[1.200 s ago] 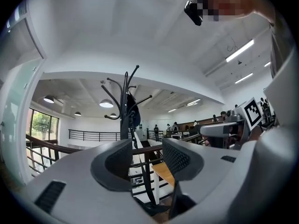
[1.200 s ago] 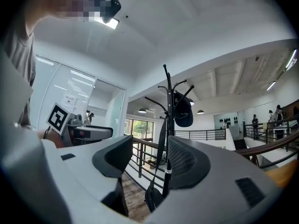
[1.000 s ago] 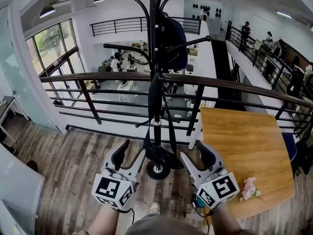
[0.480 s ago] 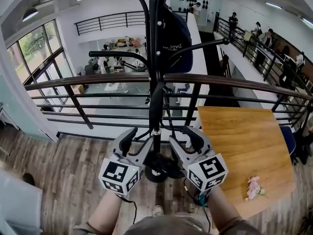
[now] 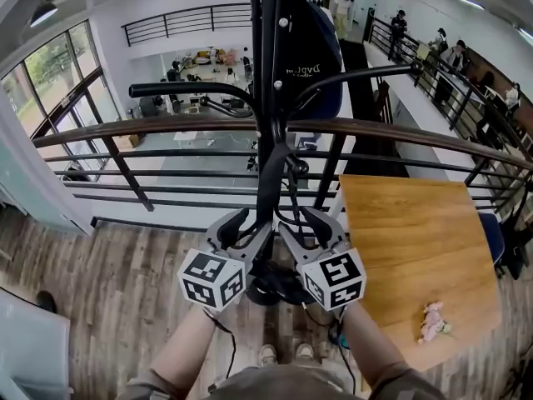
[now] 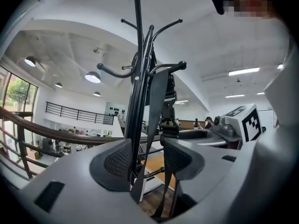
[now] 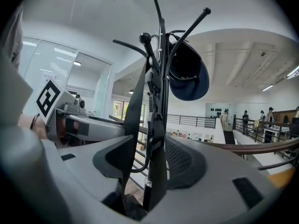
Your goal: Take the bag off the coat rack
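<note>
A dark navy bag (image 5: 310, 52) hangs high on the black coat rack (image 5: 268, 73). Its long black straps (image 5: 268, 173) drop down along the pole. My left gripper (image 5: 239, 222) and right gripper (image 5: 311, 221) are close together at the pole, low on the straps. In the left gripper view the left gripper (image 6: 147, 157) stands open, with one strap (image 6: 156, 106) and the pole running between its pads. In the right gripper view the right gripper (image 7: 149, 158) is open too, a strap (image 7: 135, 101) and the pole in its gap, the bag (image 7: 189, 73) above.
A dark handrail with bars (image 5: 150, 132) crosses just behind the rack, with a drop to a lower floor beyond. A wooden table (image 5: 416, 240) stands at the right with a small pink toy (image 5: 432, 320) on it. The rack's round base (image 5: 271, 288) sits on plank flooring.
Both grippers have moved inward and forward from either side of the rack's base until they flank the pole and straps. The view has closed in on the rack.
</note>
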The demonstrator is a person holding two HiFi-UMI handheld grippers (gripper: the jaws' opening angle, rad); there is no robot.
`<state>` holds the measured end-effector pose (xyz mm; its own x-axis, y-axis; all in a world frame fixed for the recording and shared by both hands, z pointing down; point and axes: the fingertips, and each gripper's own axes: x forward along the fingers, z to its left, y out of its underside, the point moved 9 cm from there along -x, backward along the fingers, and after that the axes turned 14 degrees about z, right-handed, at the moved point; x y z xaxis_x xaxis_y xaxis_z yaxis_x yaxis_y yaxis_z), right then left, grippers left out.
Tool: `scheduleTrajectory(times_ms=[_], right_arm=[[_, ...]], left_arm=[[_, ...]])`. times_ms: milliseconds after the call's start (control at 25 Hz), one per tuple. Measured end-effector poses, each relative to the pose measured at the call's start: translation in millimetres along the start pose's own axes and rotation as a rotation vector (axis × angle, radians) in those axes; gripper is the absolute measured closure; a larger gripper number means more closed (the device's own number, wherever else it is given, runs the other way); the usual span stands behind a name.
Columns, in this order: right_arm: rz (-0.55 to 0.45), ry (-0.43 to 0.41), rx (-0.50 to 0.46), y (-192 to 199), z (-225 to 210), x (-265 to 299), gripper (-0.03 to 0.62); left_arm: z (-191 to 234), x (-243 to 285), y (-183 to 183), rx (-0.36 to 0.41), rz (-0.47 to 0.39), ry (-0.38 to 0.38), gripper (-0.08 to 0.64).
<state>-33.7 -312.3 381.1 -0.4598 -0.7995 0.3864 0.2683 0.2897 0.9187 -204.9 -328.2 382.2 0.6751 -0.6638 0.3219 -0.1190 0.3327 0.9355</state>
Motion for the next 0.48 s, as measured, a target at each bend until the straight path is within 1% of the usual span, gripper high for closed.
scheduleTrajectory(times_ms=[120, 240, 320, 360, 400, 480], right_arm=[[0.005, 0.008, 0.019, 4.9, -7.8, 7.5, 0.394], [-0.016, -0.012, 0.035, 5.4, -15.5, 12.0, 0.446], [-0.028, -0.035, 0.043, 6.7, -18.4, 12.4, 0.49], [-0.032, -0.045, 0.044, 7.2, -19.1, 11.8, 0.513], [-0.036, -0.054, 0.046, 7.2, -19.6, 10.7, 0.53], [-0.044, -0.069, 0.058, 6.8, -21.1, 7.3, 0.537]], left_arm=[[2.9, 14.2, 7.3, -0.026, 0.026, 0.02, 0.337], [8.5, 25.5, 15.1, -0.042, 0.064, -0.002, 0.375], [9.8, 29.2, 18.3, -0.056, 0.073, 0.003, 0.476], [8.9, 29.4, 18.6, -0.058, 0.072, 0.009, 0.509], [7.4, 28.9, 18.0, -0.052, 0.072, 0.007, 0.528], [3.5, 26.5, 16.1, -0.028, 0.081, -0.011, 0.541]])
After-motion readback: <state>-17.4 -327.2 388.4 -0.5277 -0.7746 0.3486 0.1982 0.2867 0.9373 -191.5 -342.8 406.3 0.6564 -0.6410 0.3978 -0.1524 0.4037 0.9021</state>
